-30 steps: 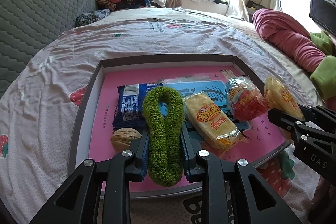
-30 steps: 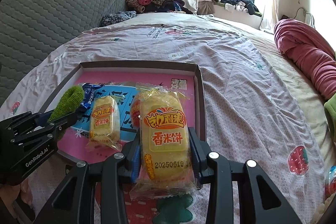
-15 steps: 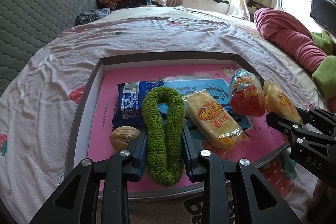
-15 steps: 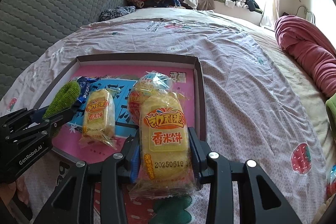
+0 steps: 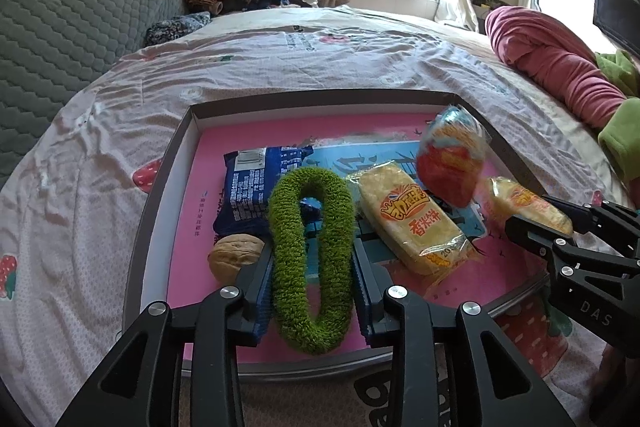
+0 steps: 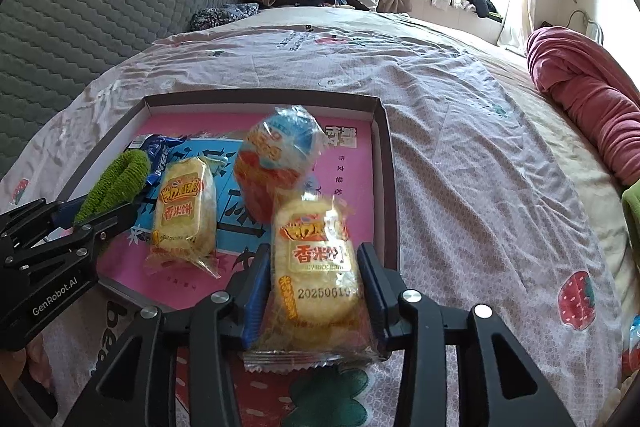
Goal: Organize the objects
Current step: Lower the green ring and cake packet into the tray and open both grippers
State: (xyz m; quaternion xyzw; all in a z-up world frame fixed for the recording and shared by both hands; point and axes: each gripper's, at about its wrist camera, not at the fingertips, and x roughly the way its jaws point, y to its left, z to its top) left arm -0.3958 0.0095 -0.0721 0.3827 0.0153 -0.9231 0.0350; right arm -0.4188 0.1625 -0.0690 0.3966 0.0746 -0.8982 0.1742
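Left gripper [image 5: 312,267] jaws opening around a fuzzy green fabric loop [image 5: 311,259]; right gripper [image 6: 314,279] jaws opening around a yellow wrapped rice cake [image 6: 316,267], over a pink-lined shallow box [image 6: 384,163]

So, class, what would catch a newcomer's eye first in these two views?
The fuzzy green loop between the left gripper as its jaws open, over the shallow pink-lined box. The yellow rice-cake packet sits in the right gripper, also opening, at the box's right edge.
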